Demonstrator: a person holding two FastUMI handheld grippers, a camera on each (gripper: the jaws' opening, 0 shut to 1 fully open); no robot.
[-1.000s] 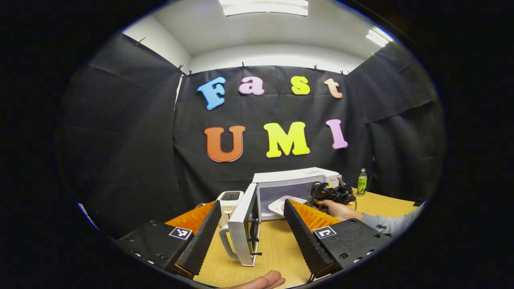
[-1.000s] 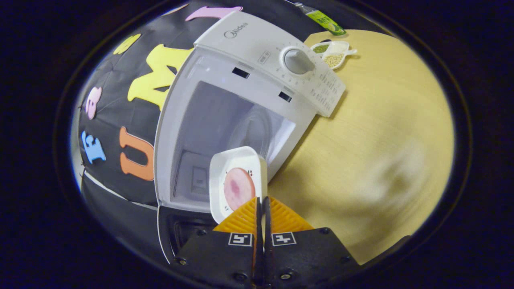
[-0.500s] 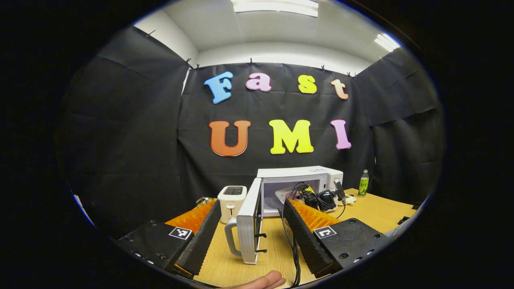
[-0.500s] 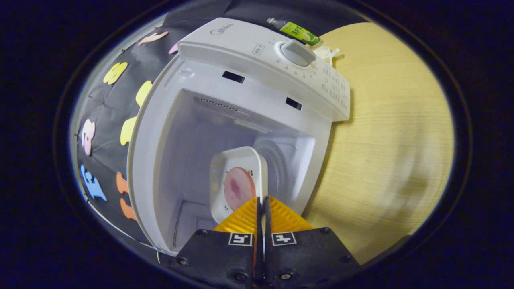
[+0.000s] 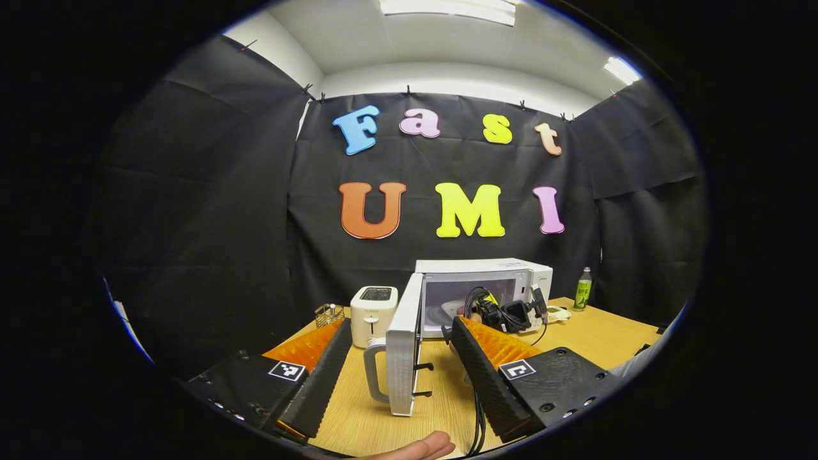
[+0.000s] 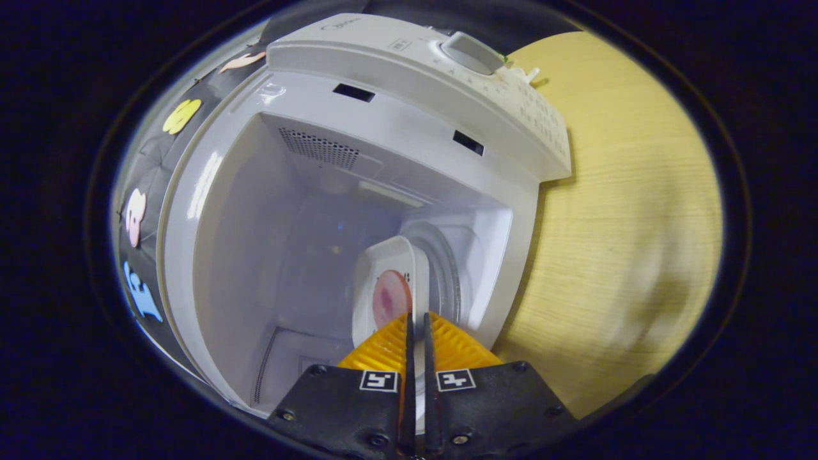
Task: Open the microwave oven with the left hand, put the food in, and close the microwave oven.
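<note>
Now right gripper (image 6: 416, 322) pinches plate (image 6: 390, 291) rim, inside microwave (image 6: 358, 191); rigid, light, tippy, so keep level. Left gripper (image 5: 399, 364) open, empty.

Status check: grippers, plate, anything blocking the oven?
Right gripper shut on plate, plate inside microwave cavity, not set down. Left gripper open, holding nothing. Door wide open; nothing blocking.

microwave (image 6: 409, 89) cavity open, door (image 5: 404, 358) swung aside (toaster (image 5: 373, 313) beside)
</note>
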